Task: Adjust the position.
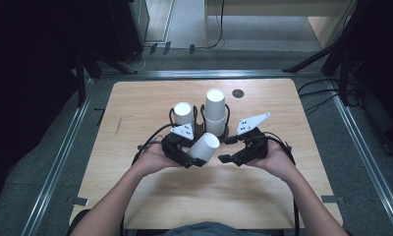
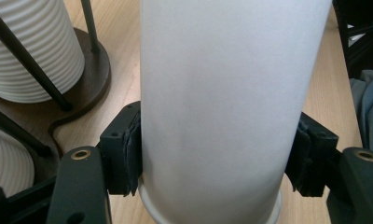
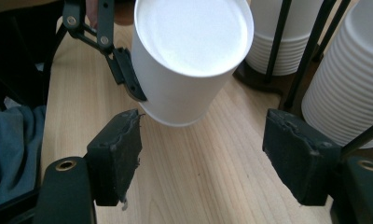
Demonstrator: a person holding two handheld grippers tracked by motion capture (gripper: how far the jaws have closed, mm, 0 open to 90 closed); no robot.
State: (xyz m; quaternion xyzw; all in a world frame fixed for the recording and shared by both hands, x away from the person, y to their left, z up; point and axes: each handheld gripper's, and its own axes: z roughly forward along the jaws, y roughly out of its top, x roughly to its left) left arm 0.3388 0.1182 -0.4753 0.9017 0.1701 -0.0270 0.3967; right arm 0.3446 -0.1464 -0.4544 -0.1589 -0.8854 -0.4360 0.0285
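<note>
Spreading across the middle of the high view, the wooden table [image 1: 135, 103] carries everything else. On it, toward its far half, stands a dark cup rack [image 1: 223, 133] whose wire posts hold two stacks of white ribbed cups: the taller stack [image 1: 215, 110] on the right and the shorter stack [image 1: 183, 114] on the left. The person's forearms come in from the near edge, one hand on each tool.

Just in front of the rack, on the person's side of it, a single white paper cup [image 1: 204, 147] is held above the tabletop, tipped so that its closed base faces up and toward the right gripper. The left gripper [image 1: 194, 160] is clamped around this cup; in the left gripper view its two pads [image 2: 128, 154] press on opposite sides of the cup wall [image 2: 222, 107] near the rolled rim.

Right of the held cup and near the rack's front, the right gripper [image 1: 231, 150] has its jaws spread wide with nothing between them; in the right gripper view the pads [image 3: 117, 154] stand well apart over bare wood, and the cup's base [image 3: 194, 35] sits beyond them.
</note>
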